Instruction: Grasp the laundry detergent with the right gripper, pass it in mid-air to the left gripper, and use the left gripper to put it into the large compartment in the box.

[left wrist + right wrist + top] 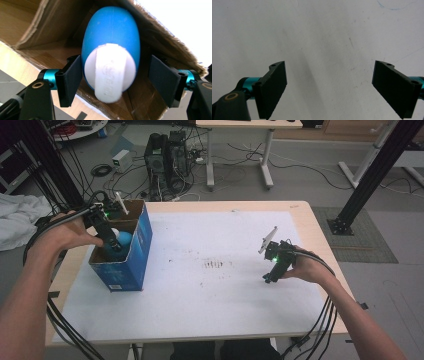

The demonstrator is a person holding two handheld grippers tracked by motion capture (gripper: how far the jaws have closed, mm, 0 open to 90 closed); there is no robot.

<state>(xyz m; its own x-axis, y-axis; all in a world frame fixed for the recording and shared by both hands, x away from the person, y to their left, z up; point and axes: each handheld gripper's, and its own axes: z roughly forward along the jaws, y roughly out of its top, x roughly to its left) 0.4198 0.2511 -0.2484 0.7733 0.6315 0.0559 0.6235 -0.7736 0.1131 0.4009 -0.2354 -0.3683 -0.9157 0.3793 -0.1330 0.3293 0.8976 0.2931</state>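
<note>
A blue egg-shaped object (112,30) with a white cap (110,72) lies inside an open cardboard box (37,25) that is blue outside (135,255). My left gripper (117,75) reaches into the box (114,244) with the object (123,239) between its pads. The left pad (72,80) sits right at the cap's edge, while the right pad (163,80) stands off with a visible gap, so the jaws are open. My right gripper (268,279) hovers over the white sheet (324,37) at the table's right, open (329,82) with nothing between its pads.
The white sheet (210,285) covers most of the wooden table (300,210); small dark marks (216,264) lie at its middle. Cables (65,330) trail off the front edge. A white cloth (15,220) lies left; a computer tower (167,160) and black post (370,175) stand beyond.
</note>
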